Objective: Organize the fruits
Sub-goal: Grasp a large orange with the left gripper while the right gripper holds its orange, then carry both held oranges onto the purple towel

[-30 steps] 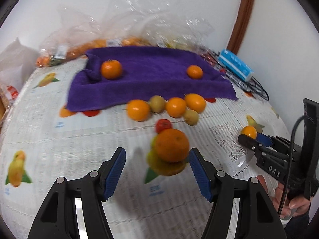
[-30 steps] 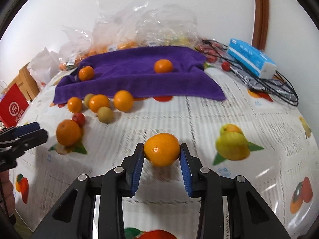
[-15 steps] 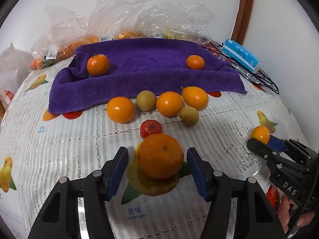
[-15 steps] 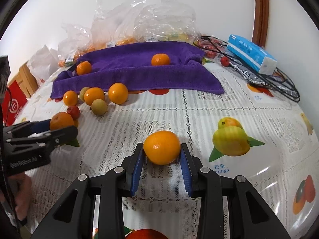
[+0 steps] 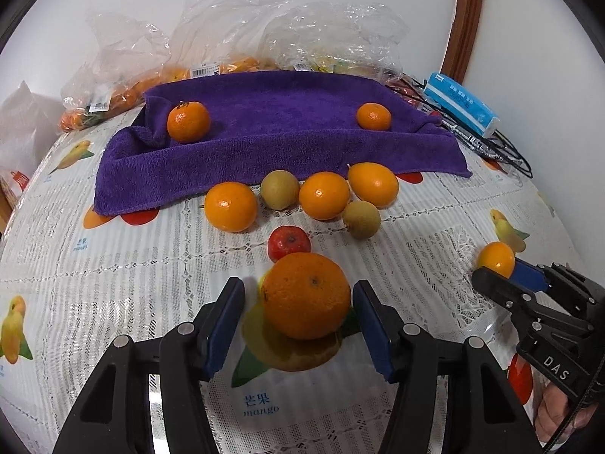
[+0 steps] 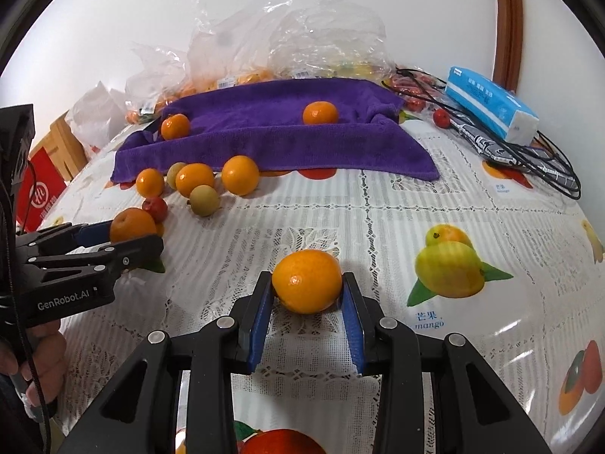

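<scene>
Both wrist views sit low behind their tool, close over the counter [image 5: 113,265], facing the purple towel [image 5: 280,140] [image 6: 280,140] ahead; each catches the other tool sideways.

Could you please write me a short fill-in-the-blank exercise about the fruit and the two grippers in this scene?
1. The number of oranges lying on the purple towel is ____.
2. The right gripper is shut on a small ____.
3. The left gripper is ____, its blue pads on either side of the large orange.
4. The small fruit just behind the large orange, a tiny apple, is ____ in colour.

Missing words: two; orange; open; red
</scene>
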A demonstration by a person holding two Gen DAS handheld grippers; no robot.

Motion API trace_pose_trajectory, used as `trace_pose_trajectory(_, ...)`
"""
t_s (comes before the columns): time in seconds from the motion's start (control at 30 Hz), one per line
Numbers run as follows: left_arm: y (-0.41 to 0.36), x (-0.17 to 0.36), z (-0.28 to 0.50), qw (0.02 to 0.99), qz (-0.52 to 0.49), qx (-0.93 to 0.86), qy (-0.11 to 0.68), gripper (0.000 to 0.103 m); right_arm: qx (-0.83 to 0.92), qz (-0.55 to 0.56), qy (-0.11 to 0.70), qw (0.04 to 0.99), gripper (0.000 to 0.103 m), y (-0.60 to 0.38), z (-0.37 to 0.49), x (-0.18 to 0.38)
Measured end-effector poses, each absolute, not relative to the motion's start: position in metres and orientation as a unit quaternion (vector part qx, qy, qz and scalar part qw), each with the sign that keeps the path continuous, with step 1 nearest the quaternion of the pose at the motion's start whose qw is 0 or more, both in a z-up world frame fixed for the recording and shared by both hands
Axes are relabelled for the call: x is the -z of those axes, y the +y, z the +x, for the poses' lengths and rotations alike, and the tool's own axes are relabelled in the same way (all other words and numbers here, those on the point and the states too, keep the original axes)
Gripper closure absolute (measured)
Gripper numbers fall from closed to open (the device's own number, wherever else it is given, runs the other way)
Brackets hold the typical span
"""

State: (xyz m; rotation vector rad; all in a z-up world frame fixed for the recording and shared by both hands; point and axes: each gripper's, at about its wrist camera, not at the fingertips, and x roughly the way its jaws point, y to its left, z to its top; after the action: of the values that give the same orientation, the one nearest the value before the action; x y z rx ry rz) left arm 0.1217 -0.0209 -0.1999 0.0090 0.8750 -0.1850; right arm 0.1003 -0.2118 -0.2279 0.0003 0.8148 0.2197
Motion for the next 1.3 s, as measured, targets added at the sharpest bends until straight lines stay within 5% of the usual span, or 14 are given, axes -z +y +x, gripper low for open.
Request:
trace_pose_trajectory(0.13, -0.024, 0.2, 0.121, 0.902, 0.016, 0.084, 0.423, 0.046, -0.115, 0.013, 0.397, 0.911, 0.067, -0.216, 0.101, 0.228)
trace_pose_trajectory(0.23, -0.016, 0.199, 0.12, 0.902, -0.012, 0.11, 0.418, 0.061, -0.131, 0.029, 0.394, 0.909, 0.066, -0.219, 0.1, 0.228)
trace_pose_trajectory(1.3, 0.018, 0.199, 0.11, 0.893, -0.125, 0.191, 0.387, 0.062, -0.175, 0.032, 0.319, 0.931, 0.067, -0.219, 0.079, 0.21)
